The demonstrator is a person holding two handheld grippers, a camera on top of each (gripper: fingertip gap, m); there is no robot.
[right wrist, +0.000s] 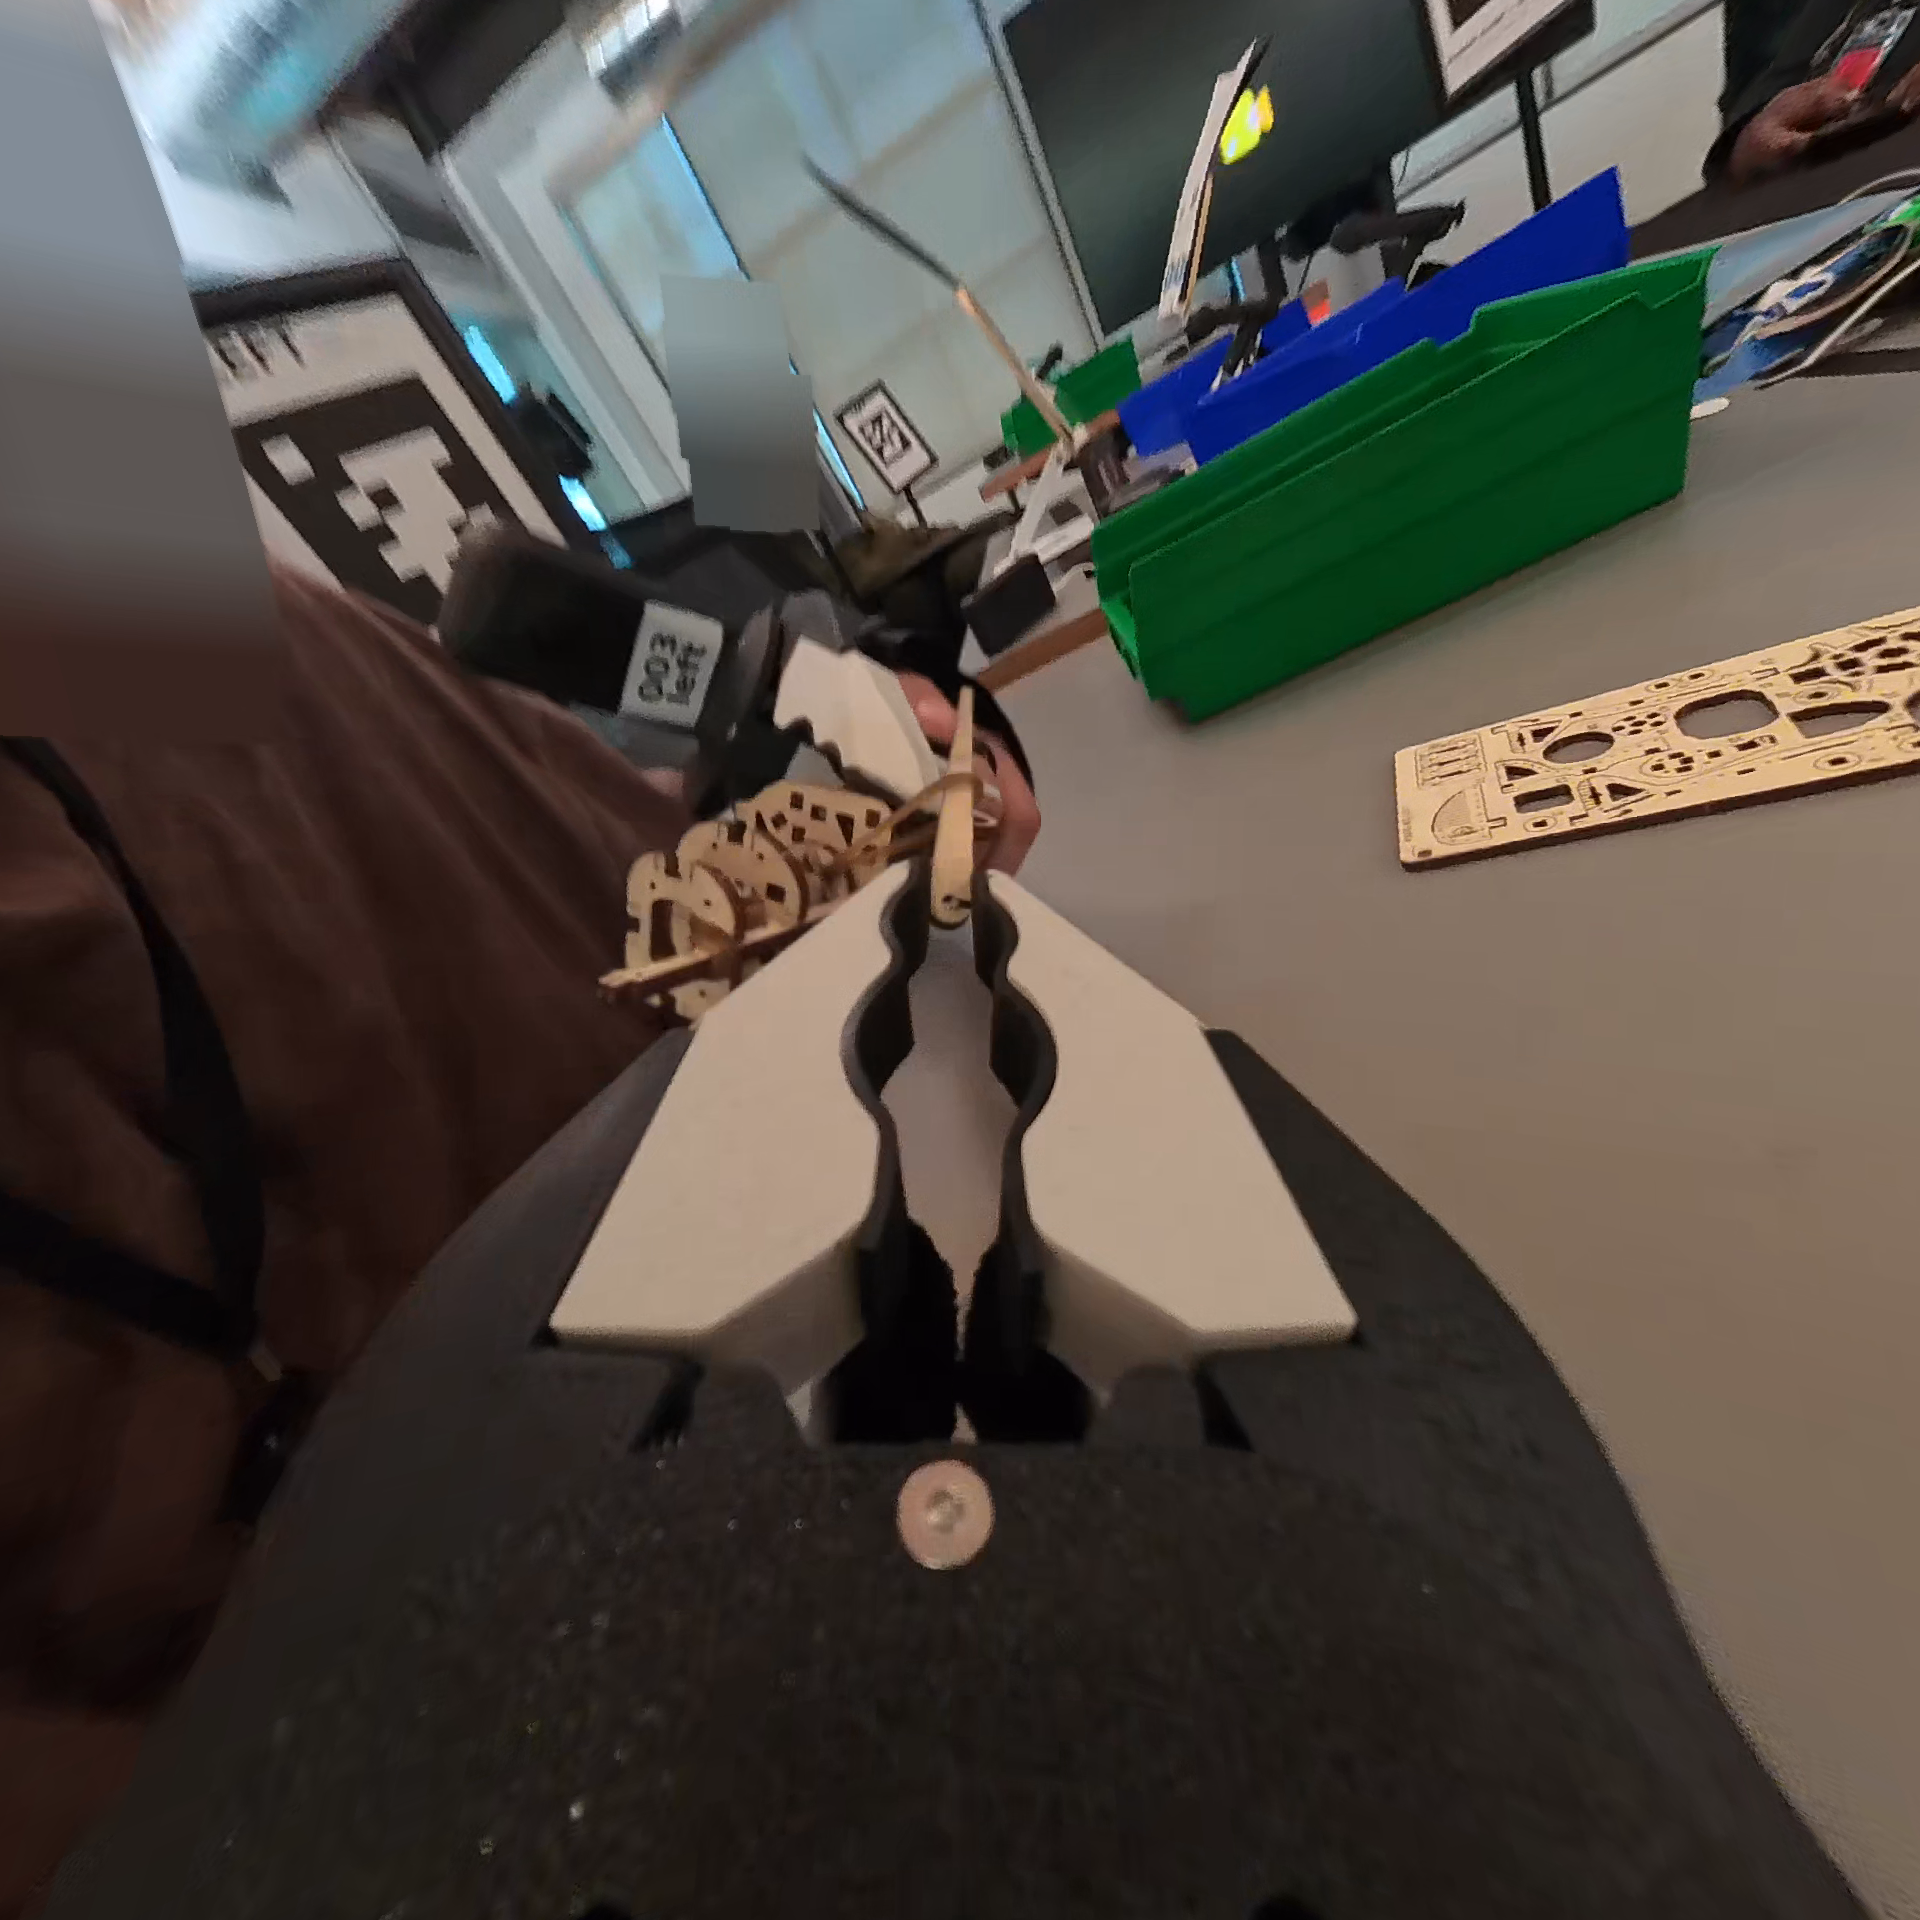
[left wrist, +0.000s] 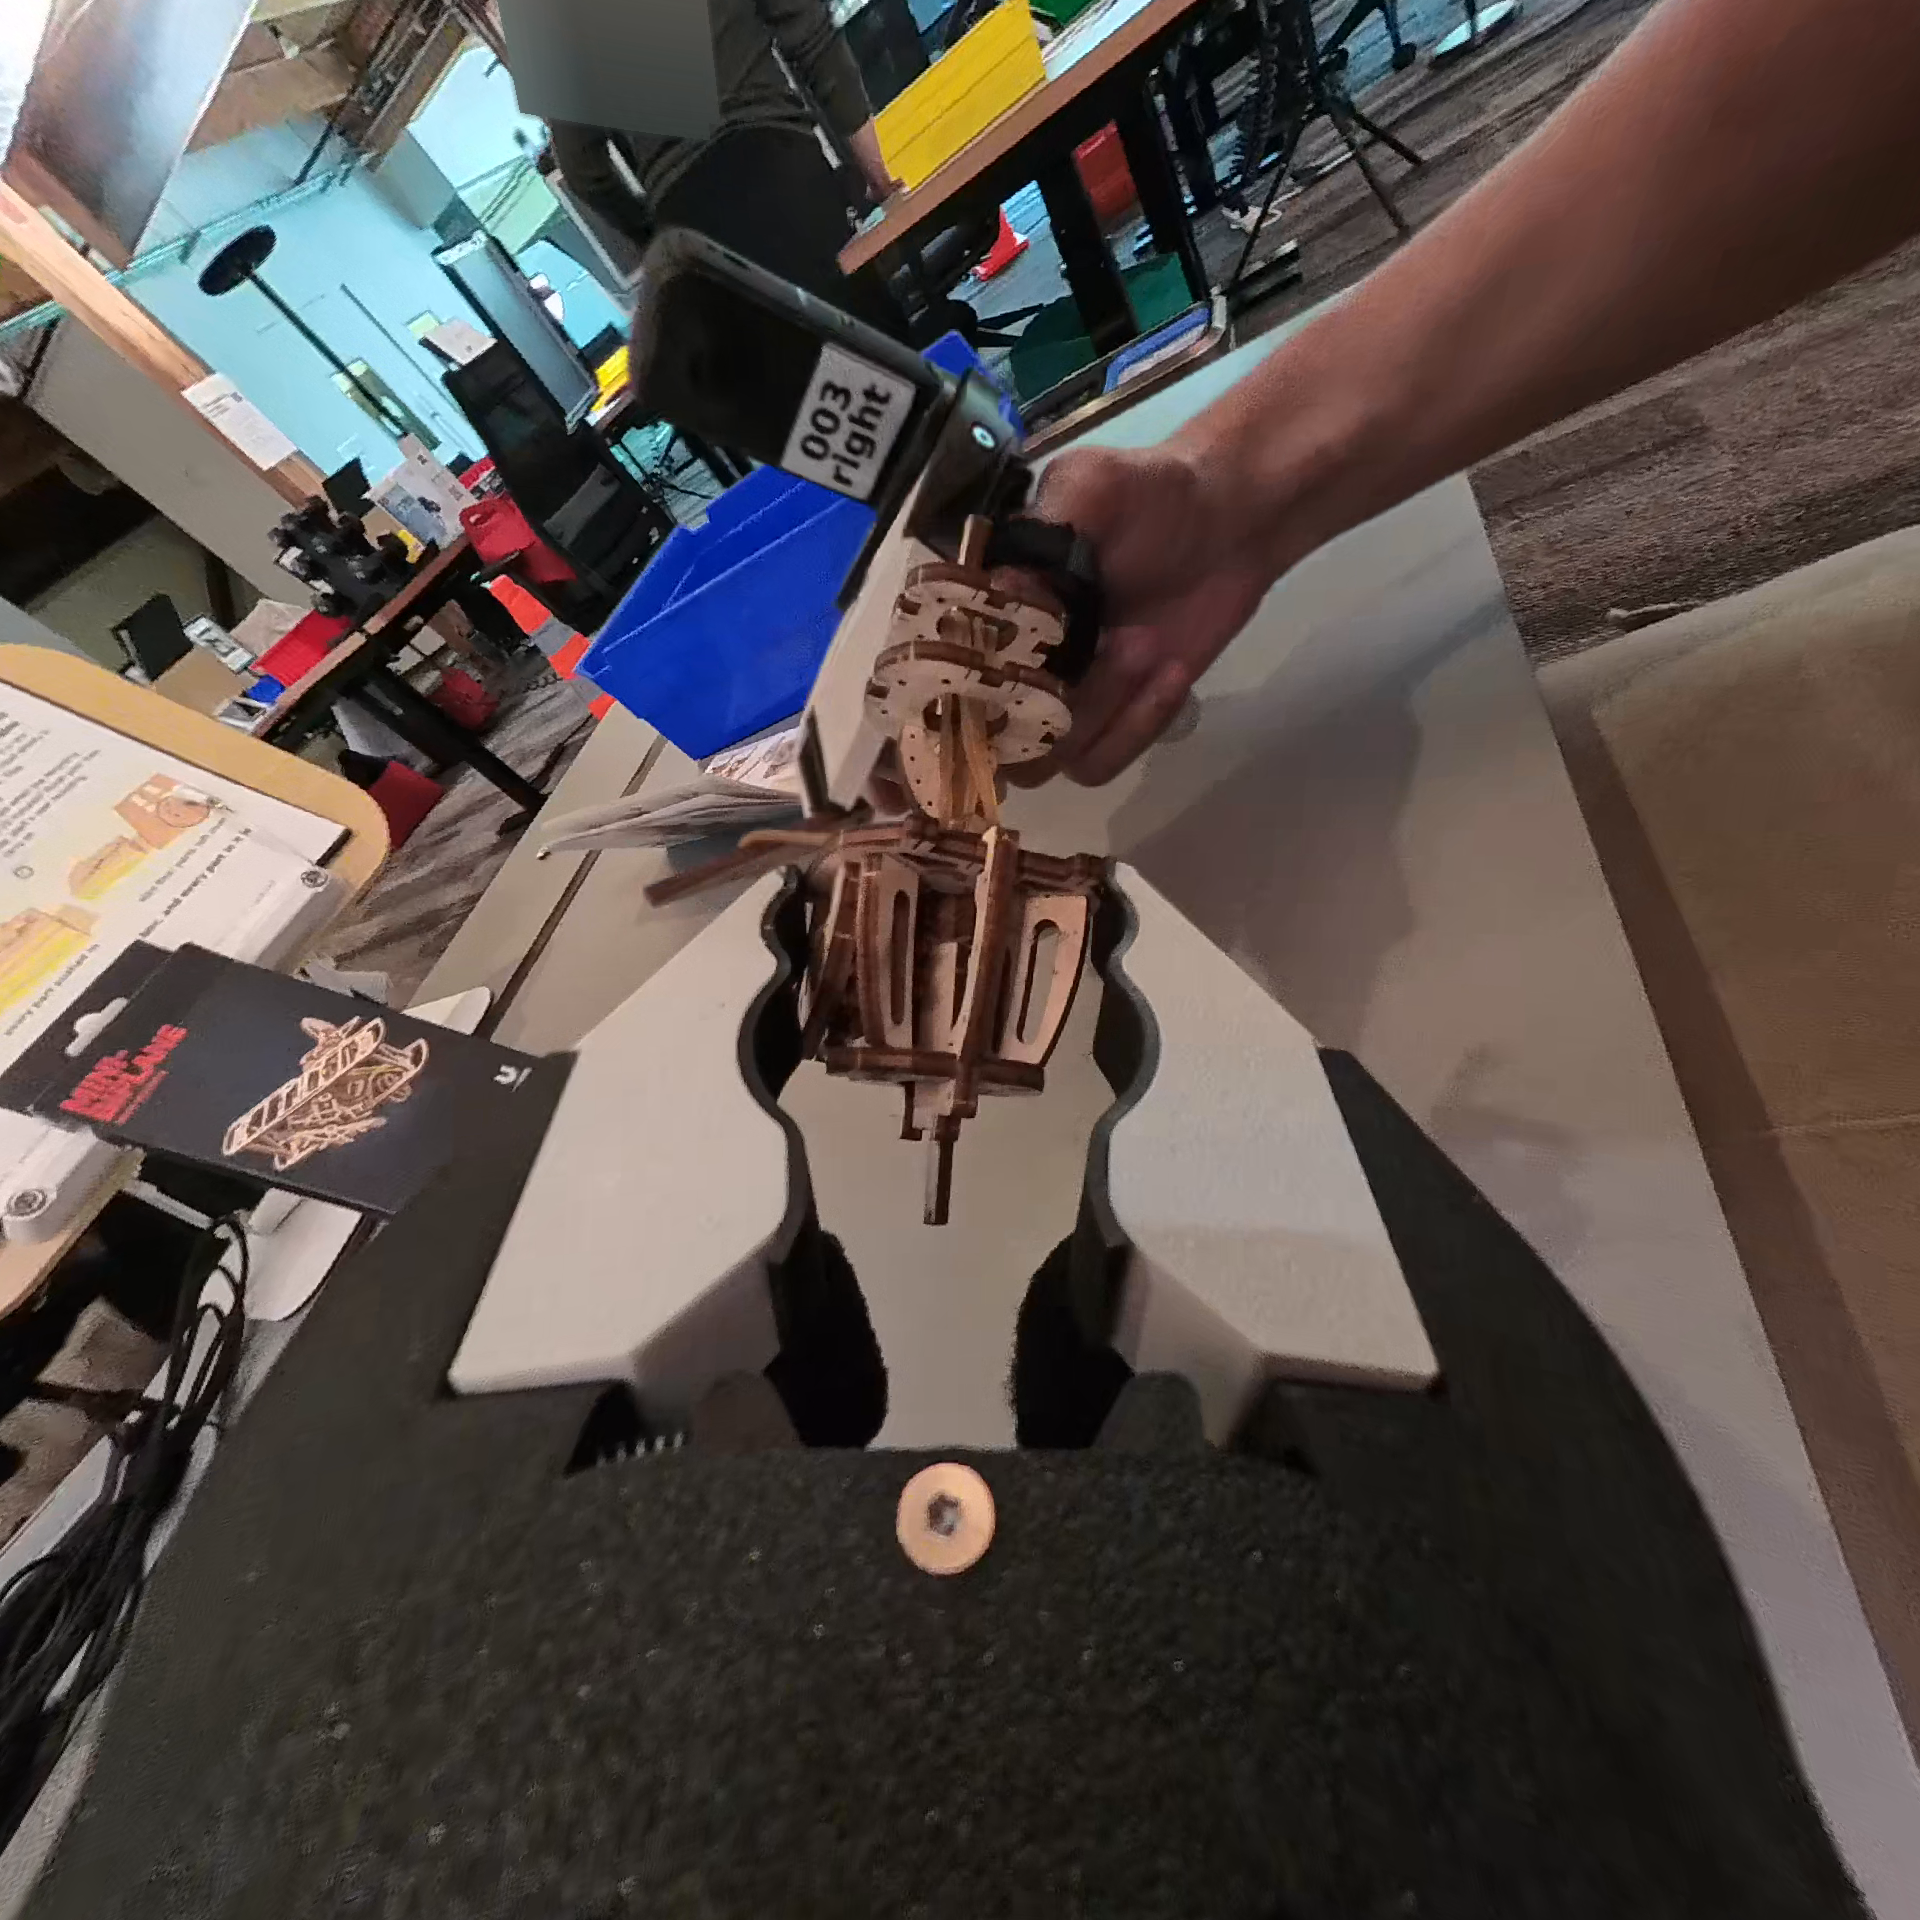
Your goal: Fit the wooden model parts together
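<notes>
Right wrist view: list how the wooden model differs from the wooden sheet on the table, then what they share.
The model is built up in three dimensions; the sheet is flat. The model is held off the table; the sheet lies on it. The sheet shows empty cut-outs; the model is slotted pieces. Both are pale cut wood.

Left gripper [left wrist: 940,935], right gripper [right wrist: 948,899] both clamped

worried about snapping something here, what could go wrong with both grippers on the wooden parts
1. The left hand-held gripper clamps the slotted wooden model; squeezing could crack its thin ribs.
2. The right hand-held gripper pinches a thin wooden piece by its tip; it could slip or snap when pressed in.
</notes>
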